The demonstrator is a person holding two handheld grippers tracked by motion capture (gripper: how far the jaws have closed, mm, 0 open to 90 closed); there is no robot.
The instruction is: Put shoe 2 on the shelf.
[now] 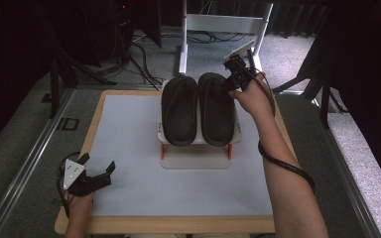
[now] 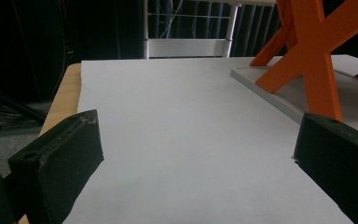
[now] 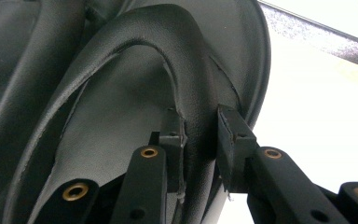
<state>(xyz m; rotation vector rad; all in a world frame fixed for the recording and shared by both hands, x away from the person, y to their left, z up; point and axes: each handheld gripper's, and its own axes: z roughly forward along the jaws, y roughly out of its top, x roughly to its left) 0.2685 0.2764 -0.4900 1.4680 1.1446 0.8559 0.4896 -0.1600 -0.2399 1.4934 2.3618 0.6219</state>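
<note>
The work surface is a pale grey mat laid over a light wooden tabletop, whose wood edge shows as a border around the mat. The left gripper rests at the near left corner of the mat, its two black foam-padded jaws spread wide with nothing between them; in the left gripper view the bare mat runs ahead of the jaws.

Ahead and to the right of the left gripper stands a low white rack with orange crossed legs. Two black rubber flip-flop sandals lie side by side on its top. The left sandal is untouched. The right sandal is held by the right gripper at its far right edge; in the right gripper view the jaws are pressed together on the sandal's black curved strap, one pad on each side.

Beyond the table lie grey carpet, loose black cables, a white frame stand and dark curtains.
</note>
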